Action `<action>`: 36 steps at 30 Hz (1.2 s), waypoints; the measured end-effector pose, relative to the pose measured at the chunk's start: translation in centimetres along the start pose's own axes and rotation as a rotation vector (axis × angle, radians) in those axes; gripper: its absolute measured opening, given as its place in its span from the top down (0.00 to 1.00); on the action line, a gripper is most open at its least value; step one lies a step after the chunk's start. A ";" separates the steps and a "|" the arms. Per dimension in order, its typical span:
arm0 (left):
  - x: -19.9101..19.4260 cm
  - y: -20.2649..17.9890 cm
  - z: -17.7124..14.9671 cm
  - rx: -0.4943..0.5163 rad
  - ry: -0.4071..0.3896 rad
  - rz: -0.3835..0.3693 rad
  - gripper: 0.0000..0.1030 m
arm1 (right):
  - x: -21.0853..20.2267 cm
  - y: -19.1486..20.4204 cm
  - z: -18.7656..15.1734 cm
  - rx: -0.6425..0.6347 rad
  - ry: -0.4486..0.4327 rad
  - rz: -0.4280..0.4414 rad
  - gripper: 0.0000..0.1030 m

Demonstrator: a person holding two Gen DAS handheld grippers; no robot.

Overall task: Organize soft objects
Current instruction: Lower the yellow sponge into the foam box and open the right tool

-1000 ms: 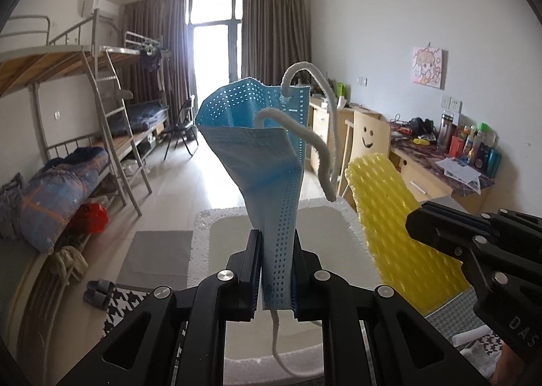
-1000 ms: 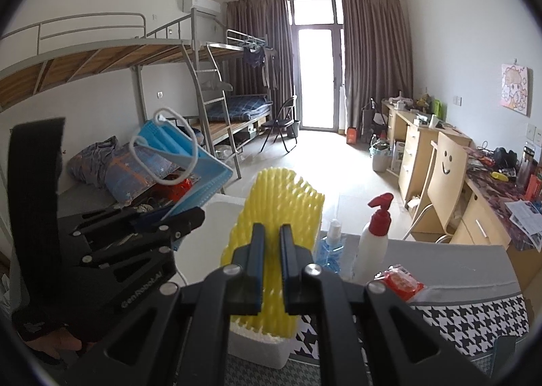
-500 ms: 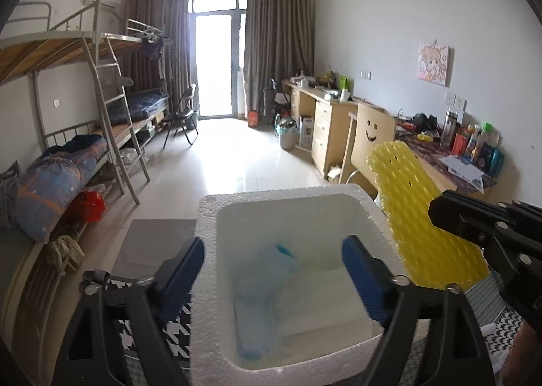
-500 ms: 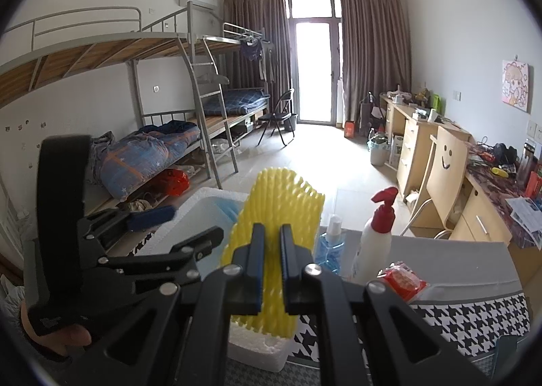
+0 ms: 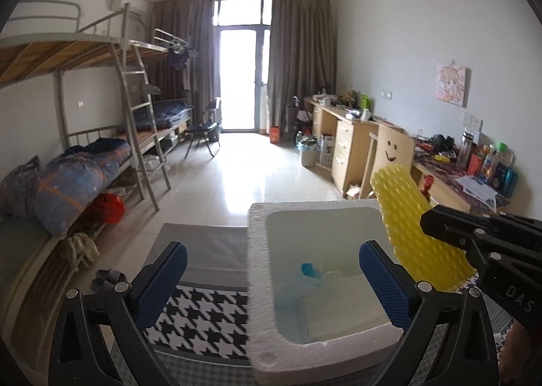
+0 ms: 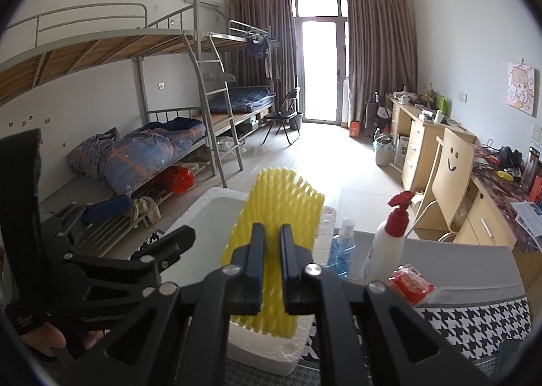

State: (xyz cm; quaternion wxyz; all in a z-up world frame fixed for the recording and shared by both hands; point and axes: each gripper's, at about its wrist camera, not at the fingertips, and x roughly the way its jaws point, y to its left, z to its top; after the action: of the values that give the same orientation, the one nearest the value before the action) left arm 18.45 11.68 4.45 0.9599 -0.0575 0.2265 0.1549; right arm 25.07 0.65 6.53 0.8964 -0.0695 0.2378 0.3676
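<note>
A white foam box stands on the table, and a blue face mask lies crumpled inside it. My left gripper hovers above the box's left wall. Its jaws are opening wide, nothing is gripped, and both blue pads are bare. My right gripper is shut on a yellow foam net sleeve that stands upright over the box's right rim. From the left wrist view the sleeve and the right gripper sit at the right. The left gripper shows at the left of the right wrist view.
A blue spray bottle, a white pump bottle with a red top and a red packet stand right of the box. A houndstooth cloth covers the table. Bunk beds line the left wall, desks and a chair the right.
My left gripper let go of the blue mask, which dropped into the foam box. Its jaws went from shut to wide apart and it shifted left. The right gripper kept still.
</note>
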 end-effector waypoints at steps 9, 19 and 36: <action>-0.9 1.5 -1.0 -0.008 -0.007 0.023 0.01 | 1.4 0.2 0.0 -0.007 0.025 0.019 0.90; -1.6 2.5 -1.6 -0.018 -0.017 0.037 0.01 | 3.3 0.0 -0.3 0.014 0.084 0.043 0.61; -3.0 1.9 -1.7 -0.003 -0.035 0.016 0.01 | 0.0 -0.4 -0.5 0.060 0.026 0.038 0.28</action>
State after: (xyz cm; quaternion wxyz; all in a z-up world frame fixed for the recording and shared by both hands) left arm 14.62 12.32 4.25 0.9623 -0.0545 0.2100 0.1638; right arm 25.21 0.25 6.08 0.8878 -0.0430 0.2616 0.3762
